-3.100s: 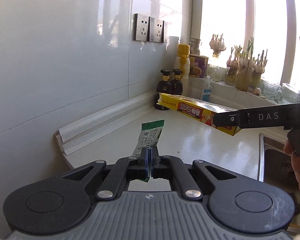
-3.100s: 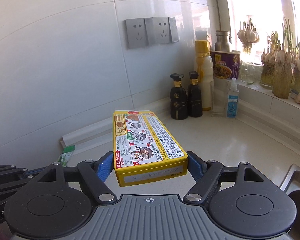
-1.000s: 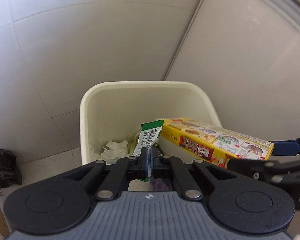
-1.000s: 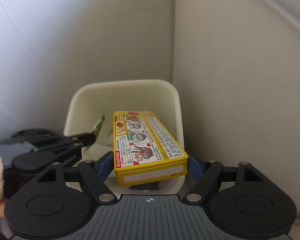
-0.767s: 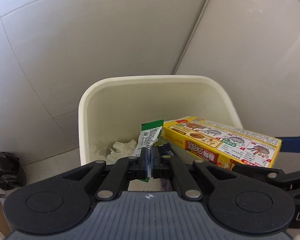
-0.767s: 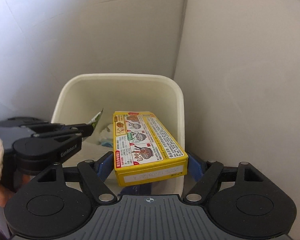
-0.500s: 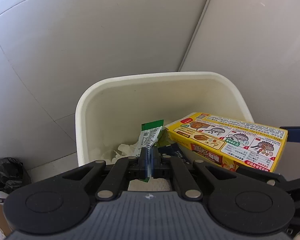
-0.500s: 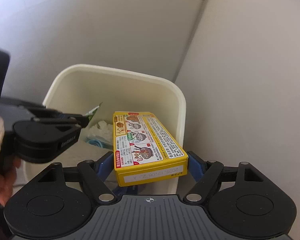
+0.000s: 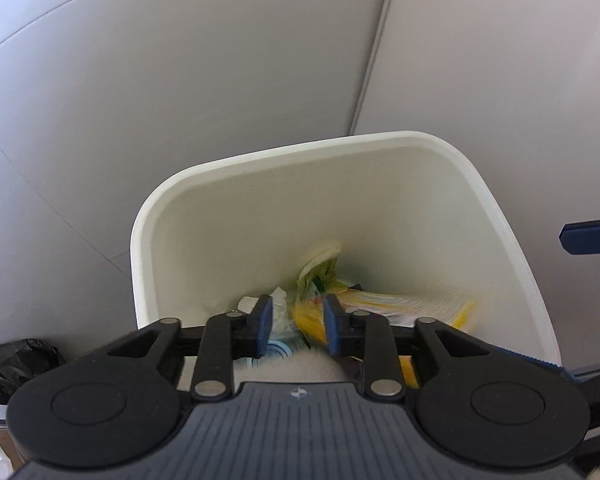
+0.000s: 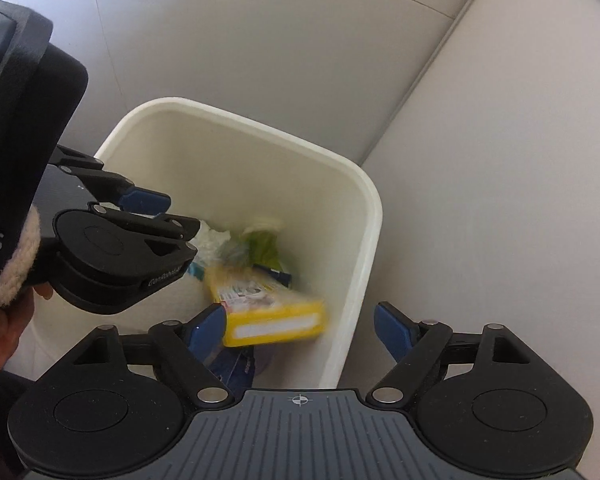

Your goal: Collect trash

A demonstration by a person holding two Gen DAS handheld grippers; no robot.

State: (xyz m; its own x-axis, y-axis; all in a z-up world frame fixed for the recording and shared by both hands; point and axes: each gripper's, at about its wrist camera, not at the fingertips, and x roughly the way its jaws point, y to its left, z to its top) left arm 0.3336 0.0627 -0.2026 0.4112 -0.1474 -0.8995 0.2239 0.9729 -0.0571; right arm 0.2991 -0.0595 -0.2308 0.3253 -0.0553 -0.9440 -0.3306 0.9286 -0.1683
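Note:
A cream trash bin [image 9: 496, 216] [image 10: 372, 216] stands below both grippers. My left gripper [image 9: 296, 320] is open and empty above the bin's near side; it also shows in the right wrist view [image 10: 148, 216]. My right gripper [image 10: 300, 328] is open and empty over the bin's right rim. The yellow box [image 10: 268, 308] [image 9: 400, 304] is blurred inside the bin, below my right gripper. The green and white wrapper [image 9: 320, 276] [image 10: 260, 248] lies among the trash in the bin.
White crumpled tissue [image 10: 212, 240] and other trash lie in the bin. A black bag [image 9: 8, 364] sits on the floor at the left. Grey tiled walls meet in a corner behind the bin. One blue fingertip [image 9: 592, 236] of the right gripper shows at the right.
Both grippers have opened. The yellow box has dropped from the right gripper into the bin, and the wrapper has dropped from the left gripper into the bin.

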